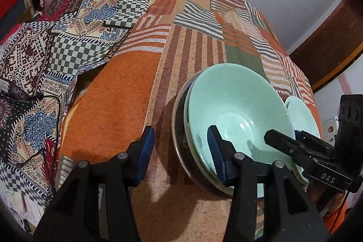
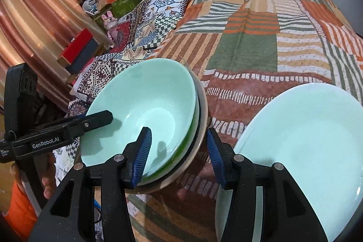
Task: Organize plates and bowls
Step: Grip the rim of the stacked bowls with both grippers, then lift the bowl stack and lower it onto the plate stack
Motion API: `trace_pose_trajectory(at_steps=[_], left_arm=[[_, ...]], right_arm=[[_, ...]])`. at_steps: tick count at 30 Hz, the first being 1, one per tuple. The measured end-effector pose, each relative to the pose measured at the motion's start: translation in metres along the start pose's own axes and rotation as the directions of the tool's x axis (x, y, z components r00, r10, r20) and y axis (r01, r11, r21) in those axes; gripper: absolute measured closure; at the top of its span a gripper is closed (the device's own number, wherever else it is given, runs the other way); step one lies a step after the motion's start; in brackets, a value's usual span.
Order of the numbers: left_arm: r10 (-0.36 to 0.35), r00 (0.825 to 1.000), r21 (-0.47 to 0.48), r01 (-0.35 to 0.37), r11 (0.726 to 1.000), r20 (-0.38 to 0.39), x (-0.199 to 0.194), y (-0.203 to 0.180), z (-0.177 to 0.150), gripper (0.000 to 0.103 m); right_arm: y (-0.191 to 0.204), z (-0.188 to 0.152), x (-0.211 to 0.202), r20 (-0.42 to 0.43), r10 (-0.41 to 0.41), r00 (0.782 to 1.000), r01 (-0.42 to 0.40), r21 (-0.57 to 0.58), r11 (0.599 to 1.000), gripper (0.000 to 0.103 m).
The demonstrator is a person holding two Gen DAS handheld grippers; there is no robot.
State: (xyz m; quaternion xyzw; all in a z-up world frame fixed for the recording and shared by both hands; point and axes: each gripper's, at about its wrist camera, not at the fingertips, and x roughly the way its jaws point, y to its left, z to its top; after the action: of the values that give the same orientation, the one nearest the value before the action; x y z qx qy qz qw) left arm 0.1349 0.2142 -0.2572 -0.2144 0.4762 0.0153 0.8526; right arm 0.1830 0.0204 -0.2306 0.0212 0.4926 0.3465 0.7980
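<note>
I had both claws down at the stack of bowls (image 2: 145, 110), which sat on the patchwork bedspread (image 2: 245, 51) toward the near edge of the bed, with the pale green plate (image 2: 306, 140) just to its right. The stack looked like a mint green bowl on top, another green one under it, and a darker rimmed dish at the bottom; I could not tell exactly how many pieces were nested.

My left claw (image 1: 181, 151) stood spread across the stack's left rim, one blue pad (image 1: 145, 151) outside over the bedspread and the other inside the top bowl, neither pad pressing on the rim. My right claw (image 2: 179, 151) was likewise spread across the right rim, one pad over the inside of the bowl, the other in the gap between stack and plate. Neither claw was pinching anything that I could see.

I judged the step in hand to be a two-sided grasp of the bowl stack, or of the top bowl alone, for lifting and re-placing. The next move called for settling each claw a little lower so the rim sat squarely between the pads, then closing both evenly. Glazed ware is slippery, and an uneven squeeze could have tilted the stack toward the plate.
</note>
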Motion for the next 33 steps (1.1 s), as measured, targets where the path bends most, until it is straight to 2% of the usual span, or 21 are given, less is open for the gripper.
trace_pose_trajectory(at_steps=[3,5,7,19,23,26,33], left_arm=[[-0.010,1.000,0.005,0.010,1.000,0.005,0.002,-0.001,-0.001,0.057],[-0.031,1.000,0.009,0.031,0.999,0.003,0.002,-0.002,-0.001,0.066],[-0.036,0.999,0.018,0.036,0.999,0.002,0.002,-0.005,-0.001,0.069],[0.006,1.000,0.016,-0.006,1.000,0.024,-0.009,-0.016,-0.004,0.069],[0.005,0.999,0.003,-0.005,1.000,0.034,-0.017,-0.018,-0.005,0.069],[0.024,0.998,0.039,-0.027,0.999,0.062,-0.026,-0.028,-0.006,0.069],[0.011,0.994,0.064,-0.018,0.998,0.104,-0.048,-0.047,-0.007,0.069]], right_arm=[[0.000,0.000,0.003,0.000,0.005,1.000,-0.005,0.006,1.000,0.057],[0.001,-0.001,0.003,0.003,0.006,1.000,-0.006,0.001,1.000,0.057],[0.001,-0.001,0.003,0.007,0.005,1.000,-0.005,0.006,1.000,0.058],[-0.003,0.000,-0.003,0.000,-0.014,1.000,0.014,0.036,0.999,0.071],[-0.003,0.000,-0.007,-0.001,0.001,1.000,-0.001,0.047,0.999,0.072],[-0.003,-0.002,-0.012,0.001,0.009,1.000,-0.009,0.054,0.998,0.072],[-0.005,0.000,-0.034,0.053,0.024,0.998,-0.028,0.070,0.997,0.073]])
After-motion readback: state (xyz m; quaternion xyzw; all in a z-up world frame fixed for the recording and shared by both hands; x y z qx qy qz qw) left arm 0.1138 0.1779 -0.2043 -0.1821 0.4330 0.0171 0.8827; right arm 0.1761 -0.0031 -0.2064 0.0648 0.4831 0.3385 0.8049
